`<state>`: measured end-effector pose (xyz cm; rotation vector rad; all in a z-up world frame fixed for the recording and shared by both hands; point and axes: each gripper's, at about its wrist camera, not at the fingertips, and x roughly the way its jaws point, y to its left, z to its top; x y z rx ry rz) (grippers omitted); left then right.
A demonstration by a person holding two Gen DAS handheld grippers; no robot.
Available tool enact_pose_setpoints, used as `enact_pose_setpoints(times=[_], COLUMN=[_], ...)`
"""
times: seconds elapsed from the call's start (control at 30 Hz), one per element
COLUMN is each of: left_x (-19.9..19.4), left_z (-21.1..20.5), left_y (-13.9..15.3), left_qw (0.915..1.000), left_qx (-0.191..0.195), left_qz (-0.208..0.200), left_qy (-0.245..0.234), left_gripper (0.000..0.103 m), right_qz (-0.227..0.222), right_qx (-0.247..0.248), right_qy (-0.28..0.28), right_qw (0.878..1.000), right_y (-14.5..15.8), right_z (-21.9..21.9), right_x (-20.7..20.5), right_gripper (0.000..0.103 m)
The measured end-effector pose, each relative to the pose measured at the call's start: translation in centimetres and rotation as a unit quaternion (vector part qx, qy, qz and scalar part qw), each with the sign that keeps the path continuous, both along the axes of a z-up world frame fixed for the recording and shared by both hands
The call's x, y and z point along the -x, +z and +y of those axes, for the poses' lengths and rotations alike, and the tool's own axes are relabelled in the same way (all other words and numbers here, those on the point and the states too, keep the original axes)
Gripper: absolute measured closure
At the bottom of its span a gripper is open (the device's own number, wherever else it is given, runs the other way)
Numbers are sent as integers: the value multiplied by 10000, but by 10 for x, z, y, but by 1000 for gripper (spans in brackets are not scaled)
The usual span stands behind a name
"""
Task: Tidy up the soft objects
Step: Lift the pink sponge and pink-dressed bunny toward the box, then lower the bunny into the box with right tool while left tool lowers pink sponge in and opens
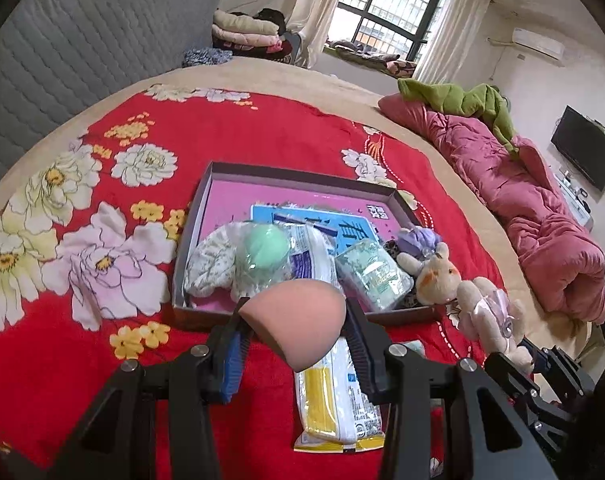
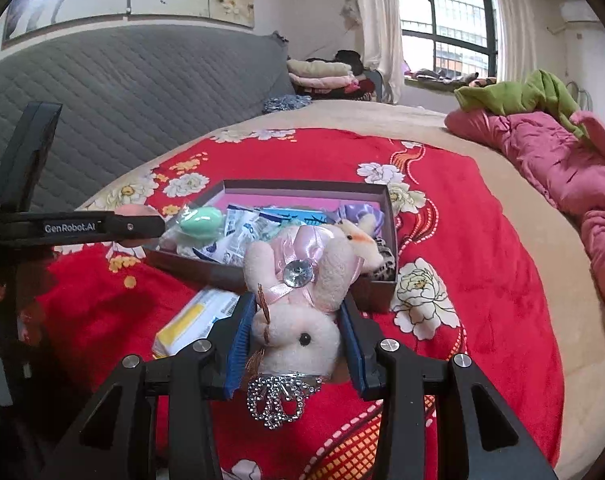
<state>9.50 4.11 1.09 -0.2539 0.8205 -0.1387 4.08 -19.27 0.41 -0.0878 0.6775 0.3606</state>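
My left gripper [image 1: 294, 320] is shut on a pink egg-shaped sponge [image 1: 298, 320], held just above the near edge of a dark shallow box [image 1: 302, 178] on the red floral blanket. The box holds a green sponge [image 1: 264, 246], tissue packs [image 1: 368, 274] and a cloth. My right gripper [image 2: 296, 324] is shut on a pink plush rabbit [image 2: 298, 300] with a crystal brooch, held near the box's [image 2: 302, 186] front right corner. The rabbit also shows in the left wrist view [image 1: 486, 312]. A yellow-and-white tissue pack [image 1: 334, 396] lies on the blanket in front of the box.
A small tan plush [image 1: 434, 270] and a purple item [image 1: 416, 238] sit at the box's right side. A pink quilt [image 1: 542, 216] and green cloth [image 1: 462, 100] lie at the bed's right. A grey padded headboard [image 1: 82, 40] stands behind.
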Motion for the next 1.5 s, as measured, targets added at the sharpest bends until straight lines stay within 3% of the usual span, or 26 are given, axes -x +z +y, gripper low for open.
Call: enact_pose_setpoints(times=[0.13,0.6,1.0,1.5], left_x=[-6,-34,-49,-81], left_z=[-8,-20,-8,-23], left_y=[4,5,-3,-25], left_qw=[9997,9994,9998,9992], left_qx=[-223,-272,-136,-202], left_qz=[-15,-7,38,150], left_qy=[-32,-223,-147,-323], left_gripper=[58,58,58,58], right_qz=[-83,-355,-411,-234], right_qx=[-37,11,25,31], right_qy=[-21,-148,-183,-206], right_qw=[10000,9993,9990,9995], right_y=[7,28,30,13], right_z=[3,14,25,39], right_x=[-6,-31,-54,-98], right_gripper=[61,61,61,61])
